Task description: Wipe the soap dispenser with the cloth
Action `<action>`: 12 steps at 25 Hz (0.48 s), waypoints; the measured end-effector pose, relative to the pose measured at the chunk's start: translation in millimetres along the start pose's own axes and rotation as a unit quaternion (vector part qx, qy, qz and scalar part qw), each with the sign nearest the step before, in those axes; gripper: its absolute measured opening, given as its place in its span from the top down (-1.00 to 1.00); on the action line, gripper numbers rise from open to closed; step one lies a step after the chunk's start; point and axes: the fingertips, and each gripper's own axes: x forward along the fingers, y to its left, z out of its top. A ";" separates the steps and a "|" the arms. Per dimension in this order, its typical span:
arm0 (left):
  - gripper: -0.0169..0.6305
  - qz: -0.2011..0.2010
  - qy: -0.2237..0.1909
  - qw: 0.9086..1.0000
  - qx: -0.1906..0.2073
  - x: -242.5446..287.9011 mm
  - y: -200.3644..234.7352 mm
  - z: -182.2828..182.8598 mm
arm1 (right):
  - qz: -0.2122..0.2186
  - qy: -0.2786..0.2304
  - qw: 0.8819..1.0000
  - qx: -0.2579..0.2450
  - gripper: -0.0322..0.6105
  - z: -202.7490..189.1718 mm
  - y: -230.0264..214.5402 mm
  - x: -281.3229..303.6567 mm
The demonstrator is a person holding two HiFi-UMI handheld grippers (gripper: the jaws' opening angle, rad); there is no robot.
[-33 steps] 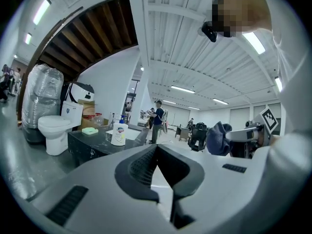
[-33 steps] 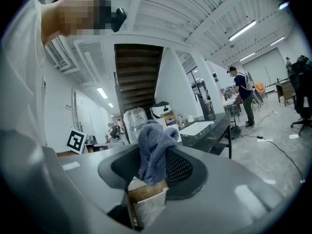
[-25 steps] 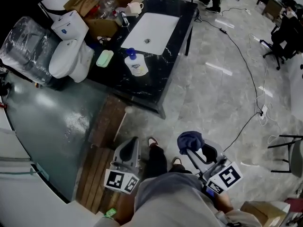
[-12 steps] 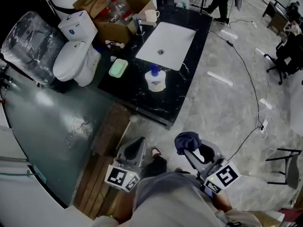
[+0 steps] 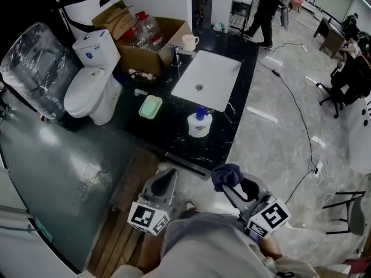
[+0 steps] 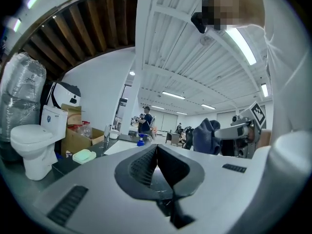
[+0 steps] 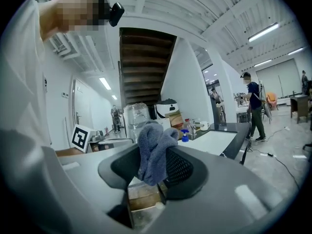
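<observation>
The soap dispenser [image 5: 199, 123], a white bottle with a blue pump, stands on the black counter [image 5: 168, 141] in front of the white sink [image 5: 208, 77]. Its blue pump also shows far off in the left gripper view [image 6: 141, 140] and in the right gripper view [image 7: 185, 136]. My right gripper [image 5: 228, 179] [image 7: 155, 154] is shut on a dark blue cloth [image 5: 227, 175] [image 7: 153, 147], which bunches up above the jaws. My left gripper [image 5: 167, 177] [image 6: 156, 149] is shut and holds nothing. Both grippers hang short of the counter's near edge, apart from the dispenser.
A green soap dish [image 5: 150, 106], a faucet [image 5: 175, 54] and a mug [image 5: 188, 41] are on the counter. A toilet [image 5: 87, 94] and a cardboard box [image 5: 156, 45] stand at left. A cable [image 5: 301, 114] runs over the floor at right; a person [image 5: 269, 4] stands beyond.
Both grippers have been carried forward toward the counter. The counter and dispenser now sit lower and closer in the head view. The cloth stays in the right gripper.
</observation>
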 end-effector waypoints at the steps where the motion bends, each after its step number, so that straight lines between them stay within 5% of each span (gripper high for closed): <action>1: 0.92 -0.005 -0.004 1.000 0.005 4.6 4.4 3.0 | -0.003 -0.002 1.000 -0.004 0.46 2.6 -1.5 3.9; 12: 0.92 -0.044 -0.007 0.999 0.027 45.3 17.8 24.3 | -0.048 -0.016 0.999 0.008 0.46 11.8 -25.7 16.3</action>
